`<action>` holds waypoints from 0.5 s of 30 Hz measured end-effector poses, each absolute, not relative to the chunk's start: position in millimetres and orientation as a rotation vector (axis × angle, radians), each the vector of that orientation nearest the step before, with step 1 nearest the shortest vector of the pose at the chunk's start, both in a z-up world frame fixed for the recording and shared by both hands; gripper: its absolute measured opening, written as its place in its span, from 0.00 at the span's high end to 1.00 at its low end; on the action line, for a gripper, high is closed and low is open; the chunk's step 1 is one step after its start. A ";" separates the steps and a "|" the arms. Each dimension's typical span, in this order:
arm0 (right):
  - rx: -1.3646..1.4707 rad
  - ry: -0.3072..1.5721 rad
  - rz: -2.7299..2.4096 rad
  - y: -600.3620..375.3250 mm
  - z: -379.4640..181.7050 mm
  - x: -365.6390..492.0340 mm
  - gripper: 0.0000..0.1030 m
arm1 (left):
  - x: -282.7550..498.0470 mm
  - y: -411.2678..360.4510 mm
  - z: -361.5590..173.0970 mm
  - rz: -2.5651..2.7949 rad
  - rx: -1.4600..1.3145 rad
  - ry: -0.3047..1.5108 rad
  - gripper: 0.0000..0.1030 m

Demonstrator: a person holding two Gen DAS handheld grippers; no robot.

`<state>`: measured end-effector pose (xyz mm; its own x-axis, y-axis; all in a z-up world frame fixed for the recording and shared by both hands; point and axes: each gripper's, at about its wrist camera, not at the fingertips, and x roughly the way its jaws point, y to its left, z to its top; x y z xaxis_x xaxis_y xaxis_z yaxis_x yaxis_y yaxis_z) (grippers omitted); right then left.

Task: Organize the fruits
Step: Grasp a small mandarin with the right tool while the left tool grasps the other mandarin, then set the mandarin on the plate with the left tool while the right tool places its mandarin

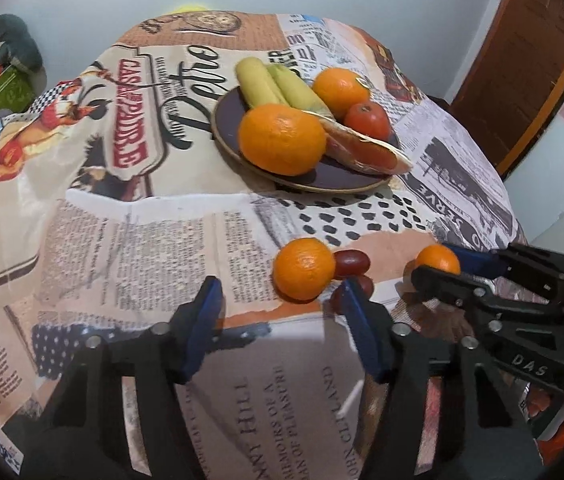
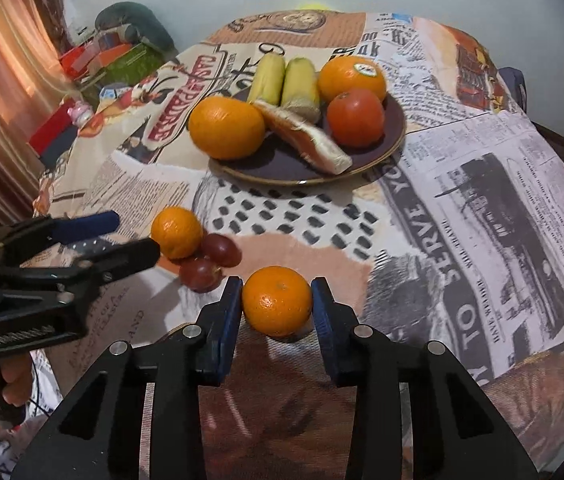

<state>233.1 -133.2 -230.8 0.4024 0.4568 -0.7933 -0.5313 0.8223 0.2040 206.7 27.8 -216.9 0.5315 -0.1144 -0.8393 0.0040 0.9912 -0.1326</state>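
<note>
Right wrist view shows our right gripper (image 2: 277, 306) pinching a small round orange mandarin (image 2: 277, 301) at lower centre, dark brown plate (image 2: 395, 130) above.

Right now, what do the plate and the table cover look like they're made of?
The plate looks like glazed ceramic: dark glossy face, thin tan rim, though coated metal is possible. The table cover looks like printed woven cloth: matte, wrinkled, draping over the edge.
</note>
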 end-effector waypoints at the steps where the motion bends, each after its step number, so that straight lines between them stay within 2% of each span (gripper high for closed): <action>1: -0.083 0.969 0.622 -134.8 -229.7 233.8 0.69 | 209.0 25.7 -218.3 -0.072 -0.115 1.011 0.45; 5: -0.078 0.953 0.602 -141.3 -226.1 237.0 0.69 | 219.3 21.4 -224.3 -0.076 -0.119 1.025 0.51; 9: -0.068 0.952 0.601 -144.7 -225.3 240.7 0.69 | 226.1 21.8 -230.2 -0.084 -0.144 1.038 0.52; 13: -0.062 0.951 0.600 -146.4 -225.0 242.1 0.69 | 229.0 21.6 -231.9 -0.097 -0.159 1.039 0.64; 15: -0.059 0.950 0.600 -147.3 -224.5 243.1 0.69 | 229.0 19.5 -230.8 -0.095 -0.147 1.036 0.64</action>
<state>243.1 -147.3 -224.5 0.4328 0.4557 -0.7778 -0.5063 0.8368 0.2085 229.0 19.5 -230.8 0.5071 -0.1480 -0.8491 0.0096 0.9861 -0.1661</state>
